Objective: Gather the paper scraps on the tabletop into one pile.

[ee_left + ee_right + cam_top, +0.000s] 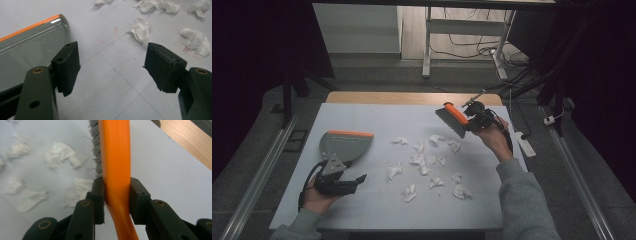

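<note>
A grey dustpan (343,144) with an orange front lip lies on the white tabletop at the left; its edge also appears at the left of the left gripper view (27,47). Just below it my left gripper (358,179) (112,68) stands open with bare table between its jaws. My right gripper (472,123) (116,200) is shut on the orange handle of a hand brush (453,118) (115,162), held above the table's far right with the grey bristles towards the papers. Several crumpled white paper wads (422,160) (142,30) (62,155) lie scattered across the middle.
The white tabletop (377,212) ends in a wooden strip (412,97) (186,138) at the back. A white power strip (526,145) and cables lie on the floor to the right. A desk frame (427,45) stands behind the table.
</note>
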Tool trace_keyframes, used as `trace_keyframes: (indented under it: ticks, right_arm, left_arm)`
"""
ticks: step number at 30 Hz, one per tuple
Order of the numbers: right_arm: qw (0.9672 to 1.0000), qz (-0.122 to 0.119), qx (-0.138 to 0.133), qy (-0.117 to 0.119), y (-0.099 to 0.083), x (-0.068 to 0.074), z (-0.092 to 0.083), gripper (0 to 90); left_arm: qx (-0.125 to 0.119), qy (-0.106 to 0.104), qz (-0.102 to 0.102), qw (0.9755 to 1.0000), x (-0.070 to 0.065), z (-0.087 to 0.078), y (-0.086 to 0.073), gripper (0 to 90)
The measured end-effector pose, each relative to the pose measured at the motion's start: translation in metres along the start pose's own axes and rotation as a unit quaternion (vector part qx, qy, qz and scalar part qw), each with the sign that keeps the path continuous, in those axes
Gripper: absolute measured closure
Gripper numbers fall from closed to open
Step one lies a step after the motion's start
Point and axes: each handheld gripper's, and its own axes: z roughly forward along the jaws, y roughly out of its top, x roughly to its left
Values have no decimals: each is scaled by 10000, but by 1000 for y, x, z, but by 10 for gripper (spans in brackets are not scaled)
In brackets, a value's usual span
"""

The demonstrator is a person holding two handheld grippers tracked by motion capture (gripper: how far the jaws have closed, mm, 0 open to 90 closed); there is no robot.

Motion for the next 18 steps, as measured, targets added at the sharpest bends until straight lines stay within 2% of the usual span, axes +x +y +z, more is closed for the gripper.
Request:
trace_keyframes:
  ticks: [4, 9, 12, 14, 18]
  right_arm:
    - [9996, -88, 249, -64, 8, 0, 12, 688]
    - [9985, -242, 478, -145, 10, 3, 21, 688]
    - [9973, -385, 619, -30, 8, 6, 25, 689]
    - [9972, -449, 593, 98, 9, 10, 24, 689]
    - [9943, -778, 617, 385, 10, 27, 22, 690]
  left_arm:
    - [-16, -19, -21, 10000, 1, 0, -1, 290]
    - [-10, -39, -8, 10000, 1, -1, -2, 291]
    - [6, -33, 5, 10000, 1, 0, -2, 291]
    - [7, -28, 2, 10000, 1, 0, -2, 292]
    - [6, -29, -3, 10000, 1, -1, -2, 292]
